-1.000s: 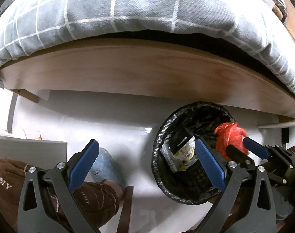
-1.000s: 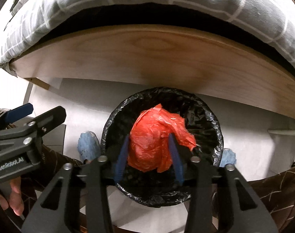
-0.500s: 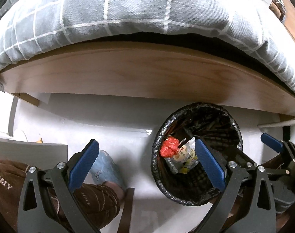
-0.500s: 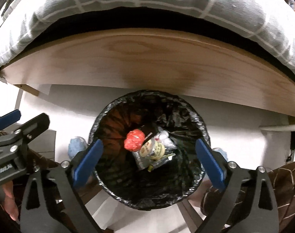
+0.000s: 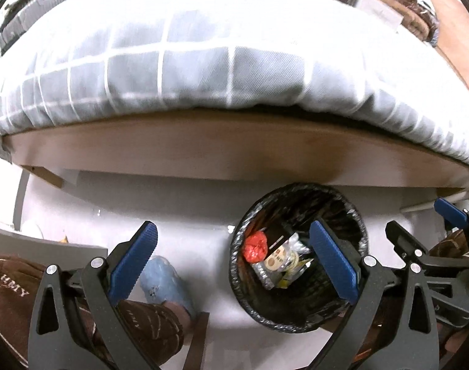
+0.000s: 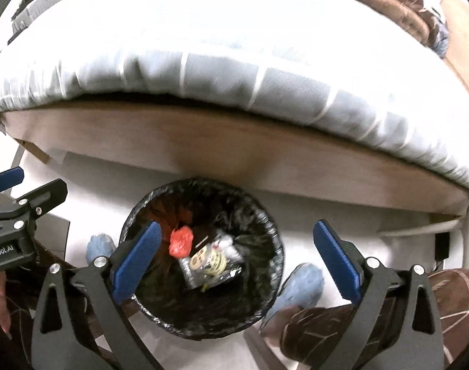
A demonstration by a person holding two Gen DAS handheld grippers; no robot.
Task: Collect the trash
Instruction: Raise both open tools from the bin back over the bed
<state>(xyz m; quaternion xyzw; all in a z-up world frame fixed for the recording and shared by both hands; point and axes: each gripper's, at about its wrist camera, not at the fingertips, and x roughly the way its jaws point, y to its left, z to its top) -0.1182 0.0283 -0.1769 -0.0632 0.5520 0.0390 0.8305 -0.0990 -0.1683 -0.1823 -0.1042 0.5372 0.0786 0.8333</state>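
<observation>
Above a bedroom floor, my right gripper (image 6: 234, 262) hangs with its blue-padded fingers (image 6: 135, 259) spread wide and nothing between them, framing the round bin lined with a black plastic bag (image 6: 274, 237) directly below. My left gripper (image 5: 231, 262) stands just as wide apart and just as empty, a little to one side of the bin, with the person's pale blue shoe cover (image 5: 163, 283) and brown patterned trouser leg (image 5: 141, 317) showing past its left finger. The crumpled red plastic bag (image 6: 180, 242) lies at the bottom of the bin, touching a silver foil snack wrapper with a yellow round label (image 6: 209, 262), so this piece of trash looks delivered. The step in hand, as I judge it, is clearing away from the bin and going for the next item. To do that well I would keep both grippers open, lift straight up so no finger snags the loose black liner at the rim, and keep the two tools apart from each other, since they stand near. Just beyond the bin runs the light wooden bed frame (image 6: 234, 151), and above it the grey quilt with a white grid pattern (image 5: 203, 71); swinging forward risks knocking that board. No further trash shows on the white floor (image 5: 178, 209) from here.
</observation>
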